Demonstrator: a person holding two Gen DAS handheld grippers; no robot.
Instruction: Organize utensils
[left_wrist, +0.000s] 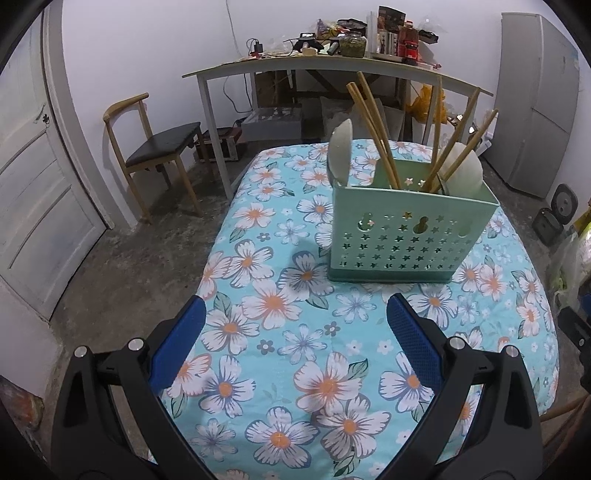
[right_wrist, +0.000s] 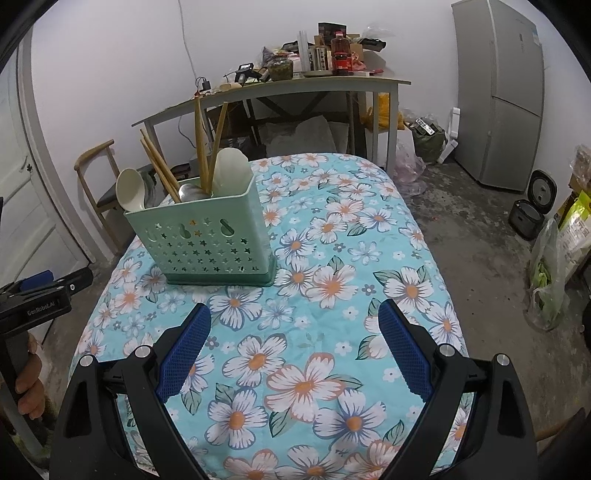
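Floral cloth (left_wrist: 280, 369) covers the table, cluttered desk (left_wrist: 332, 68) at the back wall, fridge (right_wrist: 498, 96) off to the side. Green utensil caddy (left_wrist: 402, 236) stands upright mid-table, w/ wooden chopsticks (left_wrist: 373, 125) fanned out the top and pale spoons (left_wrist: 341, 155) poking up at both ends. No loose utensils visible on the cloth, so by the look of it the sorting is mostly done, or what's left is out of frame.

Left gripper (left_wrist: 295, 332): jaws spread wide, nothing btwn them, hovering over bare cloth. Right gripper (right_wrist: 293, 332): same, spread and empty.

Key relation: from the left wrist view the caddy sits ahead and a bit to the right; from the right wrist view it's ahead and clearly to the left (right_wrist: 203, 236). So it's btwn the two tools, near both, left one looks slightly nearer. Its long side faces the grippers; chopsticks lean steeply, so any grab likely comes from above.
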